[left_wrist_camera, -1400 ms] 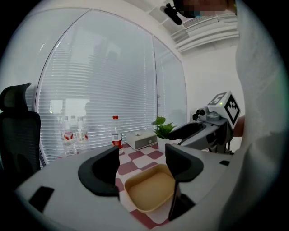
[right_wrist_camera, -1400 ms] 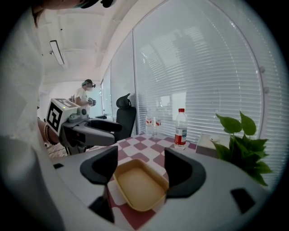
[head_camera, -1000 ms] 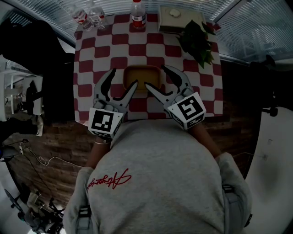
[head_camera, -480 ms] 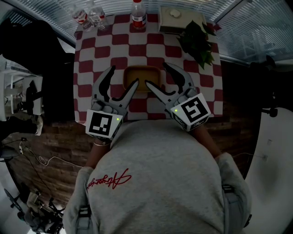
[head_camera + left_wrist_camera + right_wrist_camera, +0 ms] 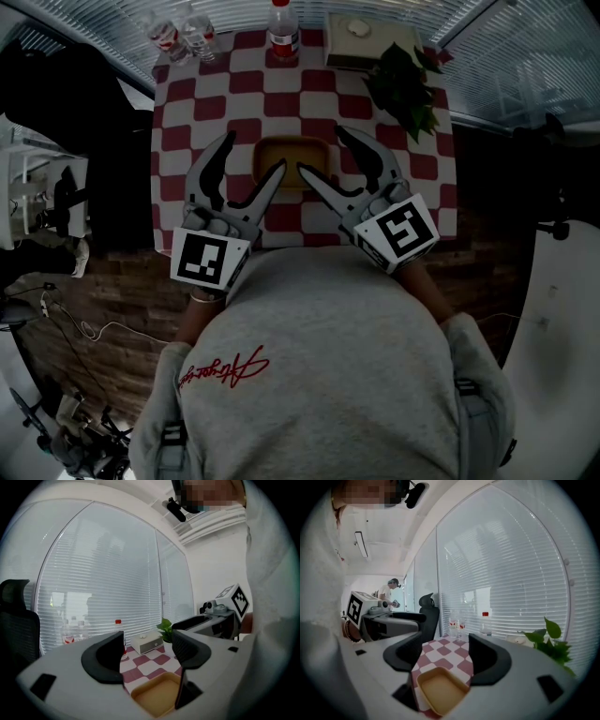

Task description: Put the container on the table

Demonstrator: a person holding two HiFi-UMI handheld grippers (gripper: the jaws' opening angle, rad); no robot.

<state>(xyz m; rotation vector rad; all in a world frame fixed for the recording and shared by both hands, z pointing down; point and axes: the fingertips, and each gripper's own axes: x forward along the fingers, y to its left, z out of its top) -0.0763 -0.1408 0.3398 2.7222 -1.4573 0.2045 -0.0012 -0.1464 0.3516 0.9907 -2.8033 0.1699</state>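
A tan, shallow, empty container sits flat on the red-and-white checked table, near its front middle. My left gripper hovers at its left side, open, with nothing between the jaws. My right gripper hovers at its right side, also open and empty. The inner fingertips of both point at the container's near corners. In the left gripper view the container lies below the open left gripper. The right gripper view likewise has the container under the open right gripper.
At the table's far edge stand a red-capped bottle, two clear bottles and a white box. A leafy plant is at the back right. A black office chair stands left of the table.
Both grippers have drawn back a little toward the person, still open. The container has not moved.
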